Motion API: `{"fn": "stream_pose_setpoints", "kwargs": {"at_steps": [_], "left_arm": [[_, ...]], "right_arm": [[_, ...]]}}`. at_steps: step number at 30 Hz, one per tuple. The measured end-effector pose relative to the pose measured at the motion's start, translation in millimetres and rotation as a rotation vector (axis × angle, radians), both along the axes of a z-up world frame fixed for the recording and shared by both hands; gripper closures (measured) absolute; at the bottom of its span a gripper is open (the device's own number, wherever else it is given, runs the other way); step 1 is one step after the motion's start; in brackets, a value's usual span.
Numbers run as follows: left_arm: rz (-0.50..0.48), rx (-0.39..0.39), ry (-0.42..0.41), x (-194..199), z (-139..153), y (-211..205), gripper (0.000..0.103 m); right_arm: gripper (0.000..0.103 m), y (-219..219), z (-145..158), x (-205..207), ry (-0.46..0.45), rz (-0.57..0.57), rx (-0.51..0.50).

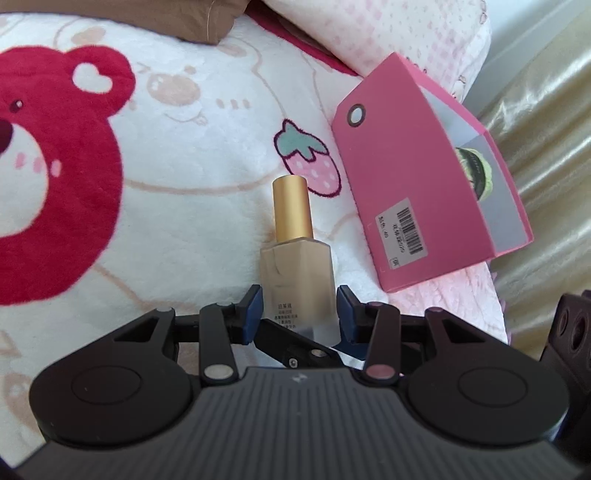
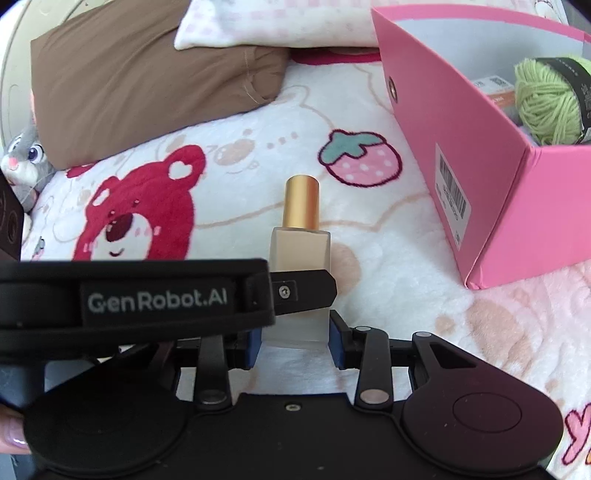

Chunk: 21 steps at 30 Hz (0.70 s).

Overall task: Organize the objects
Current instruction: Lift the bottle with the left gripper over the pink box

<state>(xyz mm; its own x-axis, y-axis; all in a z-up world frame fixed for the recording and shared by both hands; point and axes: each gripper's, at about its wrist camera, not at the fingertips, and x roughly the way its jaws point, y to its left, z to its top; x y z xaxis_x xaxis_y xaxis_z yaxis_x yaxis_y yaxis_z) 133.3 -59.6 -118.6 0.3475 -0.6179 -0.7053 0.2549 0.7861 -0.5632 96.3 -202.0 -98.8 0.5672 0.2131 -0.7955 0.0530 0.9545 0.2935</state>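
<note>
A frosted beige bottle (image 1: 297,269) with a gold cap (image 1: 291,206) is between the blue pads of both grippers. My left gripper (image 1: 300,310) is shut on its lower body. My right gripper (image 2: 295,338) is shut on its base, where the bottle (image 2: 300,254) points away over the blanket. The left gripper's black finger (image 2: 303,291) crosses the bottle in the right wrist view. A pink box (image 1: 413,184) lies to the right, also in the right wrist view (image 2: 461,147), open, holding green yarn (image 2: 546,99).
A white plush blanket (image 1: 192,192) with a red bear (image 1: 48,192) and strawberry print (image 2: 360,158) covers the bed. A brown pillow (image 2: 140,77) and a pink-white pillow (image 2: 280,26) lie at the back. A grey bunny toy (image 2: 26,162) sits at far left.
</note>
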Motion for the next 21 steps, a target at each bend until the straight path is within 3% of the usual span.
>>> {"fn": "stream_pose_setpoints", "kwargs": {"at_steps": [14,18,21], "left_arm": [[0.003,-0.070,-0.046,-42,48,31,0.064],[-0.031,-0.027,-0.096,-56,66,32,0.064],[-0.028,-0.038,-0.104,-60,81,37,0.064]], "right_arm": [[0.062,11,49,-37,-0.062,0.037,0.052],[0.062,20,61,-49,-0.076,0.057,0.025],[0.062,25,73,-56,-0.096,0.062,0.015]]}}
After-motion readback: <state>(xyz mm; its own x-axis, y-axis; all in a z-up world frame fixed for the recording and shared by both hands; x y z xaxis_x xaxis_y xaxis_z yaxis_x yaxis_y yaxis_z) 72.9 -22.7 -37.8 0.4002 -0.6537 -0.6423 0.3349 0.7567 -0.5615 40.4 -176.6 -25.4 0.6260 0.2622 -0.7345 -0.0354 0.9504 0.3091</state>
